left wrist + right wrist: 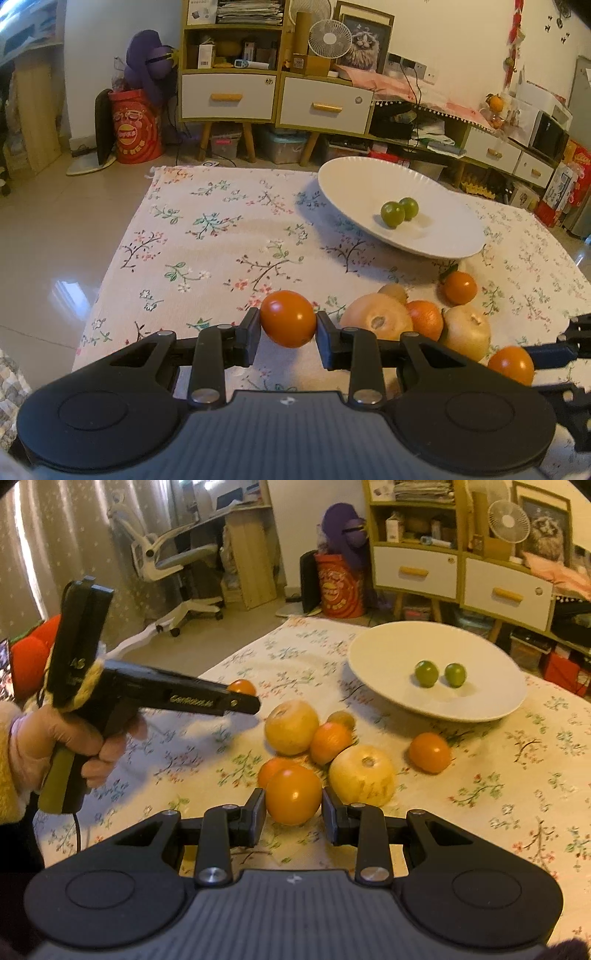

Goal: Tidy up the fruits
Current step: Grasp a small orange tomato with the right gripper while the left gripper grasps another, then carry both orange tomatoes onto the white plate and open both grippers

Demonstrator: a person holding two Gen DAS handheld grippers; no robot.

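My left gripper (pixel 288 334) is shut on an orange fruit (pixel 288 318), held just above the floral cloth. My right gripper (pixel 293 812) is shut on another orange fruit (pixel 293 794), which also shows at the right edge of the left wrist view (pixel 511 363). A white plate (pixel 354 184) at the back right holds two green fruits (pixel 393 214); it also shows in the right wrist view (pixel 376 642) with the green fruits (pixel 426 672). Two pale yellow fruits (pixel 291 726) (pixel 362 773) and several oranges (pixel 429 751) lie in front of the plate.
A floral cloth (pixel 207 236) covers the table. The table's left edge drops to a tiled floor (pixel 44 236). The person's hand holds the left gripper's handle (pixel 74 716) at the left of the right wrist view. Cabinets and a red bucket (pixel 135 127) stand behind.
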